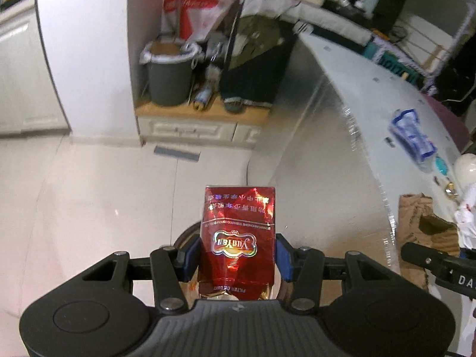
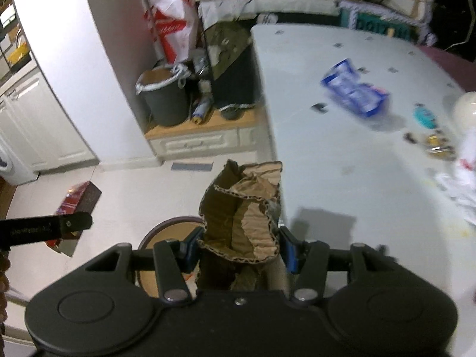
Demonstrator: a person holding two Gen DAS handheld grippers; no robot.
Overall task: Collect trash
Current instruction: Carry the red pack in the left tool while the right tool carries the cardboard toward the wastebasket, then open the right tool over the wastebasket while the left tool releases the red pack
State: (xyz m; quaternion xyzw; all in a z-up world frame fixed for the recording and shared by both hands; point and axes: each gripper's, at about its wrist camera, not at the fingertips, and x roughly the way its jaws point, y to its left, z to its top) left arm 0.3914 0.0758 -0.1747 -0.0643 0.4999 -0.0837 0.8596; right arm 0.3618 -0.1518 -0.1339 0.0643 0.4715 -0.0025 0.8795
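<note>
A shiny red cigarette pack [image 1: 236,232] stands upright between the blue pads of my left gripper [image 1: 238,255], which is shut on it. My right gripper [image 2: 240,251] is shut on a crumpled piece of brown corrugated cardboard [image 2: 244,214]. Both grippers hang tilted downward over the pale floor beside the white table [image 2: 342,154]. Just under them sits a round brown-rimmed container [image 2: 166,221], partly hidden by the grippers, also seen as the container [image 1: 184,232] in the left wrist view. The right wrist view shows the pack [image 2: 78,197] at the left. The left wrist view shows the cardboard [image 1: 416,223] at the right.
On the table lie a blue plastic packet [image 2: 354,89], a teal item [image 2: 424,116], small scraps and crumpled white paper [image 2: 464,184]. A grey lined bin [image 2: 162,95], a red-and-white bag [image 2: 172,26] and clutter stand on a low wooden cabinet [image 2: 196,139] against the back wall.
</note>
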